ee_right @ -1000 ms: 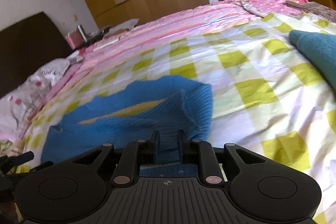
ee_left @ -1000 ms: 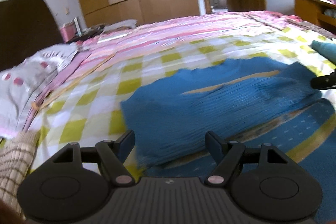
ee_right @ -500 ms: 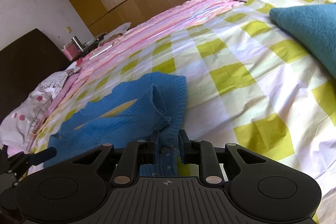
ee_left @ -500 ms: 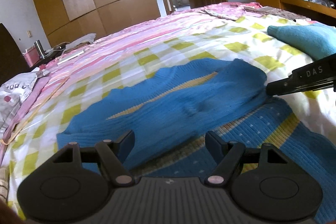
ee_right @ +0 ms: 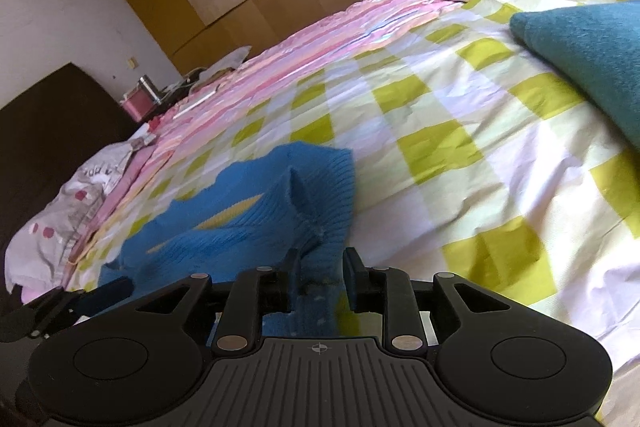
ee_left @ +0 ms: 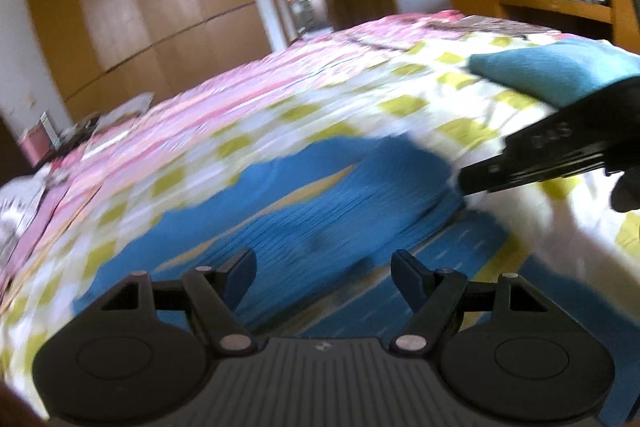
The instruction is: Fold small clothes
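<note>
On the bed's checked cover, a sweater is lying with one side already folded across its body — more folds, I judge, are remaining. Ribbed blue knit, yellow stripe, soft and rumpled. Right gripper is opening, sweater edge between its fingers; left gripper is hovering wide open, holding nothing.

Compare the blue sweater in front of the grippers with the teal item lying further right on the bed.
The blue sweater is bright blue with a yellow stripe; the teal item is darker and plain. The sweater has a ribbed knit, while the teal item looks fuzzier. The sweater's edge sits between the right gripper's opening jaws; nothing touches the teal item. Both lie on the checked bedspread.
</note>
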The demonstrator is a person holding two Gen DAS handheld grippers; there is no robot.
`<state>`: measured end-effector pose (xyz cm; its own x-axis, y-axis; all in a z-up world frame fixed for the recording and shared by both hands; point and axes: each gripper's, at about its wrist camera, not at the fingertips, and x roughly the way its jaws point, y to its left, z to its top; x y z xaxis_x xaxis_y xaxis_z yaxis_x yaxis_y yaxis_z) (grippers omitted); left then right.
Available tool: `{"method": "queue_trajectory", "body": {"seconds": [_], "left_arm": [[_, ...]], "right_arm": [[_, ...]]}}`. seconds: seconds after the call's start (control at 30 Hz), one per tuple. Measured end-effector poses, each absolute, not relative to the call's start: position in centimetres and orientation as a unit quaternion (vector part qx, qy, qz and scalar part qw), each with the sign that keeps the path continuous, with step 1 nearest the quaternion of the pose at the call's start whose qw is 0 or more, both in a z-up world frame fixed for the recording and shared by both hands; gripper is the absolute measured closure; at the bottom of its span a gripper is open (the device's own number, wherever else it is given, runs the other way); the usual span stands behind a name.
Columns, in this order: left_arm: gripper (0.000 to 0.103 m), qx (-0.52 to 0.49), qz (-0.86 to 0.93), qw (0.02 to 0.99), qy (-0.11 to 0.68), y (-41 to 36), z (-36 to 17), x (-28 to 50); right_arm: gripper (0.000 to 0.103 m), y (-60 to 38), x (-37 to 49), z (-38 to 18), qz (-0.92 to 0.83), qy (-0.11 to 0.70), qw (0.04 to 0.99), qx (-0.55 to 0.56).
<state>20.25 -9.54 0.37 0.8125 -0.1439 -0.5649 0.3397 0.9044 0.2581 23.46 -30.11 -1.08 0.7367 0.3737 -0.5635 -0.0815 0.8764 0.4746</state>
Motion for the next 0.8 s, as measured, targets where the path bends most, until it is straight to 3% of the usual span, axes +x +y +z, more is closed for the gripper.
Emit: {"method": "queue_trajectory", "body": {"seconds": [0.43,0.8], "left_arm": [[0.023,0.236,-0.142,0.933,0.23,-16.2,-1.1,22.3],[0.026,0.221,-0.126,0.937,0.24,-15.8,-0.6,23.3]], "right_arm": [[0.078,-33.1,23.9,-0.8,0.1,0.323,0.909,0.243],[0.078,-33.4,23.9,-0.5,0.105,0.32,0.908,0.249]]}}
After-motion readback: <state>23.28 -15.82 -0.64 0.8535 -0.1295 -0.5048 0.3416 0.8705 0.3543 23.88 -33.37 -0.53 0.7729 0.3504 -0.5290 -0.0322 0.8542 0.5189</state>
